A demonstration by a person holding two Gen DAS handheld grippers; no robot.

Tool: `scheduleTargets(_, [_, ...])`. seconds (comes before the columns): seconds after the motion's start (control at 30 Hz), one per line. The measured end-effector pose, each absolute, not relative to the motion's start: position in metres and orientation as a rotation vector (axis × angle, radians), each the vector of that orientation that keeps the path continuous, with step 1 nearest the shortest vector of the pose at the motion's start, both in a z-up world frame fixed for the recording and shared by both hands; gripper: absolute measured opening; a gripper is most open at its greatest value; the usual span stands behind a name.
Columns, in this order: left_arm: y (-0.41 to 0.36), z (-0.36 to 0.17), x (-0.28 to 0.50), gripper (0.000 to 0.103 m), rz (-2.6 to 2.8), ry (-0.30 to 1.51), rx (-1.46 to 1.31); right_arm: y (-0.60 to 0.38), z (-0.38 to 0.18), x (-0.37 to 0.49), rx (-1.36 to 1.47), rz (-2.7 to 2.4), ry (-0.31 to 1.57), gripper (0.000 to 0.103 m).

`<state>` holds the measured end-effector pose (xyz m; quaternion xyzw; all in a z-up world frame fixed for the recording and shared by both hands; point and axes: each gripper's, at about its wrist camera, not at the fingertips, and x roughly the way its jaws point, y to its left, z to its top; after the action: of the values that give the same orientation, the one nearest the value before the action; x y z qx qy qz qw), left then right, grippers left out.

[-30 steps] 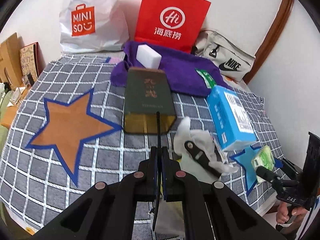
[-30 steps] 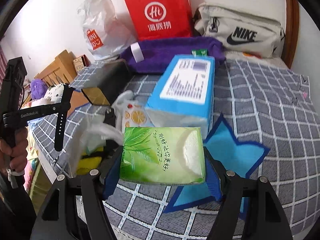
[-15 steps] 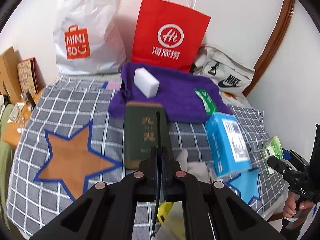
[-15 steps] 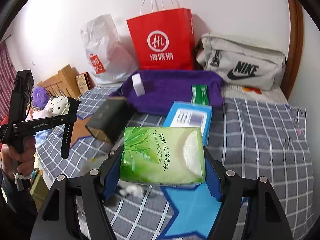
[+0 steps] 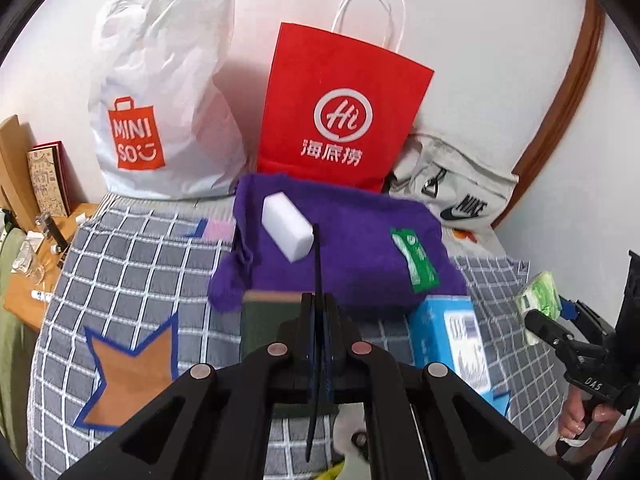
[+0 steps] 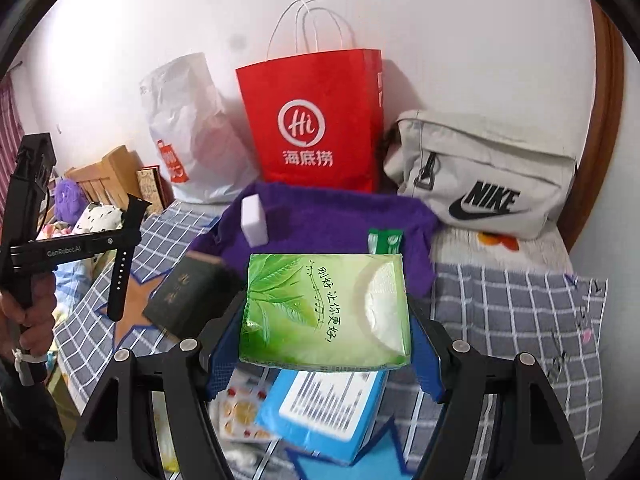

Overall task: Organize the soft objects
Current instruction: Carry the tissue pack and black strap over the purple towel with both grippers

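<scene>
My left gripper (image 5: 319,308) is shut on a thin black watch strap (image 5: 317,264), seen edge-on; in the right wrist view the strap (image 6: 124,256) hangs from it at the left. My right gripper (image 6: 326,320) is shut on a green tissue pack (image 6: 326,308), held above the bed. The left wrist view shows that pack (image 5: 538,300) at the far right. Ahead lies a purple towel (image 5: 352,248) with a white sponge block (image 5: 287,230) and a small green tissue packet (image 5: 416,260) on it.
A blue tissue box (image 6: 324,412) and a dark green box (image 6: 188,292) lie on the checked bedcover (image 5: 132,264). Against the wall stand a white plastic bag (image 5: 160,92), a red paper bag (image 5: 340,112) and a beige Nike bag (image 6: 488,176). A wooden bedside table (image 5: 28,280) is at the left.
Both grippers have risen and moved forward toward the purple towel. The dark green box and blue tissue box have slid down beneath them. Both grips are unchanged.
</scene>
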<state>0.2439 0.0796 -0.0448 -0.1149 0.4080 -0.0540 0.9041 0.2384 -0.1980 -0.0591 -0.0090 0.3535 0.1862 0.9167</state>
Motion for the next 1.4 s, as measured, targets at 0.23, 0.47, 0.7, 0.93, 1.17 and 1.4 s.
scheduleTargets(0.23, [0.081, -0.039, 0.282, 0.004, -0.102, 0.826, -0.261, -0.197, -0.057, 0.287, 0.004, 0.398, 0.739, 0.072])
scheduleTargets(0.47, [0.088, -0.044, 0.326, 0.004, -0.061, 0.824, -0.300, -0.187, -0.058, 0.333, -0.013, 0.414, 0.747, 0.072])
scheduleTargets(0.7, [0.099, -0.066, 0.367, 0.004, -0.032, 0.856, -0.336, -0.181, -0.071, 0.378, 0.004, 0.426, 0.769, 0.072])
scheduleTargets(0.93, [0.107, -0.097, 0.396, 0.004, -0.020, 0.916, -0.365, -0.176, -0.113, 0.407, -0.009, 0.431, 0.869, 0.072])
scheduleTargets(1.17, [0.121, -0.130, 0.411, 0.004, 0.002, 0.978, -0.417, -0.169, -0.150, 0.423, -0.041, 0.449, 0.979, 0.072])
scheduleTargets(1.4, [0.123, -0.147, 0.422, 0.004, -0.013, 1.018, -0.443, -0.156, -0.172, 0.427, -0.102, 0.454, 1.043, 0.072])
